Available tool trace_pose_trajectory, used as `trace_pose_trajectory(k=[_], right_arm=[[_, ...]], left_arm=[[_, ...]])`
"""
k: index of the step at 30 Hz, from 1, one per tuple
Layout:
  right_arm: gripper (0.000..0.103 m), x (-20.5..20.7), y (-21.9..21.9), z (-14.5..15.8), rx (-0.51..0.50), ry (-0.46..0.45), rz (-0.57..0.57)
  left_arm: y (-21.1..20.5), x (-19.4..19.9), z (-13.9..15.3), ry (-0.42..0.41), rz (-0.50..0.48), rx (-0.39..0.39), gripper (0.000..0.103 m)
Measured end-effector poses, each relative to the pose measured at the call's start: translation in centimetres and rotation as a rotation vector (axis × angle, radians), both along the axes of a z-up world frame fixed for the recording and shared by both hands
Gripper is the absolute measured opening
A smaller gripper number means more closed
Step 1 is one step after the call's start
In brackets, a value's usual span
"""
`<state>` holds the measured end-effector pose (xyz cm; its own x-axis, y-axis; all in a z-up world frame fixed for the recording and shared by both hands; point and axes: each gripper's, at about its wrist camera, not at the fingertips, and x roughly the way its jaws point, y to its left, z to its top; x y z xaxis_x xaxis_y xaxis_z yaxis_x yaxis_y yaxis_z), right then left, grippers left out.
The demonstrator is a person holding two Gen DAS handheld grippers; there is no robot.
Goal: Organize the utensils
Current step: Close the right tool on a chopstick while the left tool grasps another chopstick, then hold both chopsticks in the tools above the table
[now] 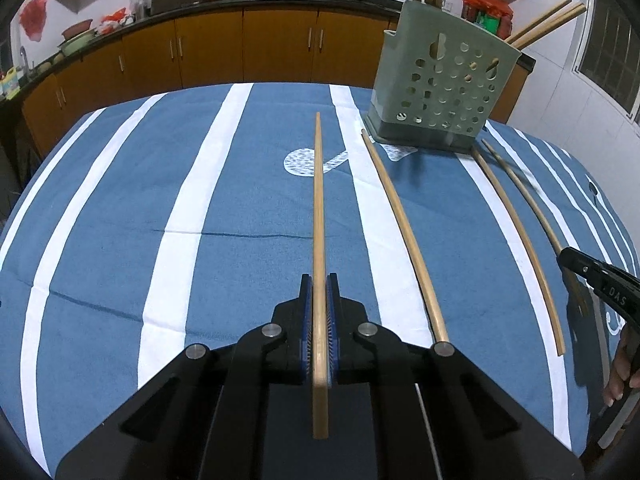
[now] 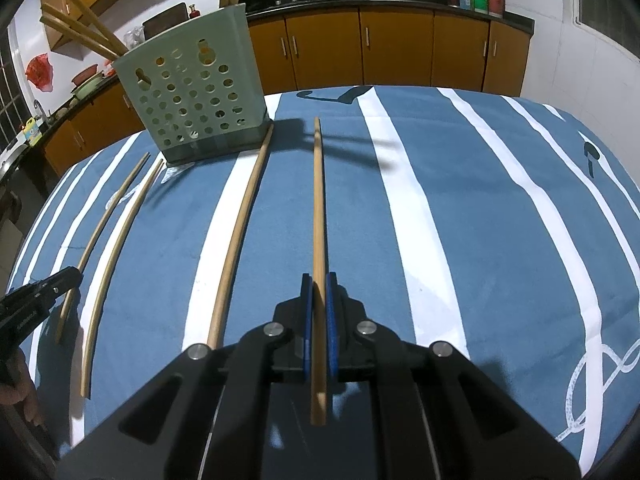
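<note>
Each of my 2 grippers clamps 1 chopstick above the striped cloth.

The pale green perforated plastic utensil holder (image 1: 444, 88) stands on the blue-and-white striped tablecloth (image 1: 120, 208), several wooden chopsticks (image 1: 548, 22) leaning out of its top. My left gripper (image 1: 319, 284) pinches a long wooden chopstick (image 1: 318, 200); my right gripper (image 2: 319, 284) pinches another wooden stick (image 2: 318, 200). Loose chopsticks (image 1: 400, 232) lie beside the holder. The right gripper's side reads "DAS", partly cut off.

Indoor light is even and fairly bright. Soft shadows fall on the tabletop (image 2: 460, 208) beside the holder (image 2: 196, 96). Fisheye bending curves the edges; corners darken; far chopsticks (image 1: 520, 184) look slightly blurred.
</note>
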<state>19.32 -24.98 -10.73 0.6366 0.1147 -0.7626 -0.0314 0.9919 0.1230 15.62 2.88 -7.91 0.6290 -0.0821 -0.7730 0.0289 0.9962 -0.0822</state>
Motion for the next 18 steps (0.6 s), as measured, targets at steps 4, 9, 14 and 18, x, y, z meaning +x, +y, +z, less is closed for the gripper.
trace_pose_trajectory(k=[4, 9, 14, 18], right_arm=[[0.008, -0.01, 0.09, -0.09, -0.004, 0.000, 0.002], [0.008, 0.00, 0.07, -0.13, -0.004, 0.001, 0.002], [0.008, 0.00, 0.06, -0.14, -0.004, 0.000, 0.002], [0.008, -0.01, 0.05, -0.14, -0.004, 0.000, 0.003]], left_arm=[[0.15, -0.17, 0.03, 0.000, 0.000, -0.009, 0.008], [0.20, -0.12, 0.03, 0.000, 0.000, -0.009, 0.008], [0.20, -0.12, 0.02, 0.000, 0.000, -0.009, 0.008], [0.21, -0.11, 0.02, 0.000, 0.000, -0.009, 0.008]])
